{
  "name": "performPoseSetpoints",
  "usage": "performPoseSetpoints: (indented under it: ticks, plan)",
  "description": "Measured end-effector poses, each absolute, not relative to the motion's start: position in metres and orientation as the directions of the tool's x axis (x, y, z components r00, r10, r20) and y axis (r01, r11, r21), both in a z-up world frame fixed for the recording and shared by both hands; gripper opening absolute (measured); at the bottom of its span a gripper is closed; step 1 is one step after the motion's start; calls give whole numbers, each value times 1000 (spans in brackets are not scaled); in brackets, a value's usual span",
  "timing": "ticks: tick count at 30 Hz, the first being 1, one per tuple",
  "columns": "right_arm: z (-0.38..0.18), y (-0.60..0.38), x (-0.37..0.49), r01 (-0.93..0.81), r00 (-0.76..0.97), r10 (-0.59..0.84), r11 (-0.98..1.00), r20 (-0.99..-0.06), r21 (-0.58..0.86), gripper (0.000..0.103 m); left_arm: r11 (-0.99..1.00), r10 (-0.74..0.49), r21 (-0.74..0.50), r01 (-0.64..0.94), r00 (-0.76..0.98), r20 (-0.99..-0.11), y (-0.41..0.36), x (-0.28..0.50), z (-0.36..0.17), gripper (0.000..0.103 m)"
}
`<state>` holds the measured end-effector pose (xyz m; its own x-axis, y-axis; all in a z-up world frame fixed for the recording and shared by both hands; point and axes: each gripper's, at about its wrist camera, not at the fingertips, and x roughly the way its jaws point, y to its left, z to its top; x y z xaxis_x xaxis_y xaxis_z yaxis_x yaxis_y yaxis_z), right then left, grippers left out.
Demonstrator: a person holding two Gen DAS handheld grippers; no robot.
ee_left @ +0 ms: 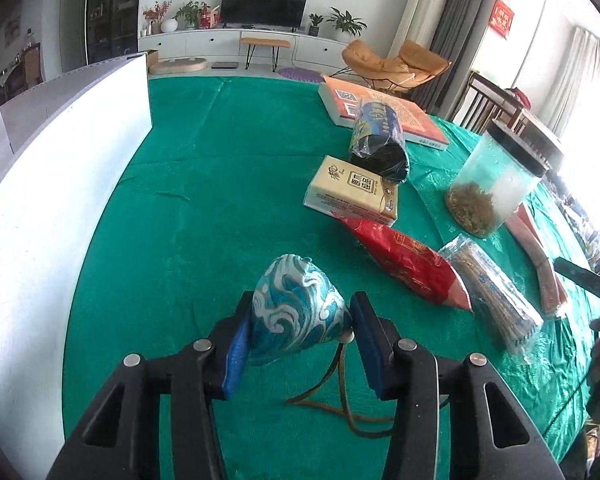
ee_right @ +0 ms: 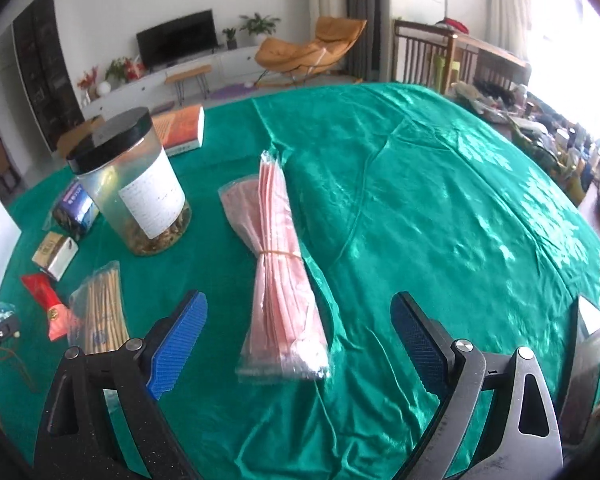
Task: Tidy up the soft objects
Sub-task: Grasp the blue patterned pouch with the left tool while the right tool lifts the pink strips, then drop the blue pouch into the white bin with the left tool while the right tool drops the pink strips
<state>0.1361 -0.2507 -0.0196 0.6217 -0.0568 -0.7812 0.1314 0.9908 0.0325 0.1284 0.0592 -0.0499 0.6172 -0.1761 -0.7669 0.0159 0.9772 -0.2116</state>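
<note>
A green cloth (ee_right: 420,184) covers the tabletop. Toward its far edge lies an orange book (ee_left: 384,114), flat; nearer, a clear jar with a black lid (ee_right: 132,184) stands upright, holding dried matter at its bottom. A white board (ee_left: 52,184) stands along the left edge. Beyond the table: a television (ee_left: 265,4), potted plants (ee_left: 346,22) and an orange lounge chair (ee_left: 396,65).
</note>
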Motion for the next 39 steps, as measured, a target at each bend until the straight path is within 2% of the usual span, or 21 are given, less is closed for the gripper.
performPoseSetpoints:
  ticks: [2,3,4,5,8,11,15,19,22,26,27,28,30,34,36,39]
  plan:
    - [-31,-243,161,71,571,-40,997,-820,1,92,972,-195,-232,23,627,-754,66,122,-41,47]
    - [-37,-240,171,49,548,-40,999,-835,-16,86,970,-207,-242,32,633,-746,68,118,-35,47]
    - [-43,-238,175,33,526,-37,999,-850,-23,44,968,-216,-248,42,642,-736,69,114,-27,47]
    - [-48,-238,178,34,501,-48,999,-864,-37,25,966,-224,-252,52,652,-724,71,109,-18,47]
    - [-37,-245,162,82,532,-45,997,-846,-2,26,954,-261,-290,73,680,-685,83,92,7,47]
    - [-3,-245,128,118,600,-15,991,-800,70,26,939,-289,-335,78,706,-646,106,71,31,47]
    - [57,-193,88,-21,659,155,982,-736,188,26,934,-273,-353,58,752,-600,149,42,67,47]
    - [103,-92,65,-268,615,444,895,-651,357,26,952,-153,-303,-37,803,-577,209,9,98,47]
    - [123,-2,53,-432,514,618,785,-594,443,26,964,-9,-220,-147,814,-581,257,-12,109,47]
    - [126,107,37,-561,366,744,656,-559,505,27,938,189,-120,-326,768,-612,313,-32,100,48]
    - [123,129,34,-587,319,772,616,-549,525,34,919,248,-90,-384,740,-625,324,-35,94,53]
    - [118,146,32,-601,266,793,581,-548,549,51,901,287,-72,-428,713,-640,334,-35,86,68]
    - [107,158,33,-597,219,804,559,-553,576,80,867,323,-79,-492,676,-662,348,-39,72,94]
    - [86,123,33,-581,352,723,667,-595,467,78,864,313,-114,-490,700,-642,338,-40,55,96]
    - [69,85,36,-533,463,621,766,-633,360,78,891,269,-117,-438,719,-640,319,-28,51,96]
    - [32,20,40,-398,596,415,896,-688,196,79,939,138,-163,-304,765,-629,272,-18,54,96]
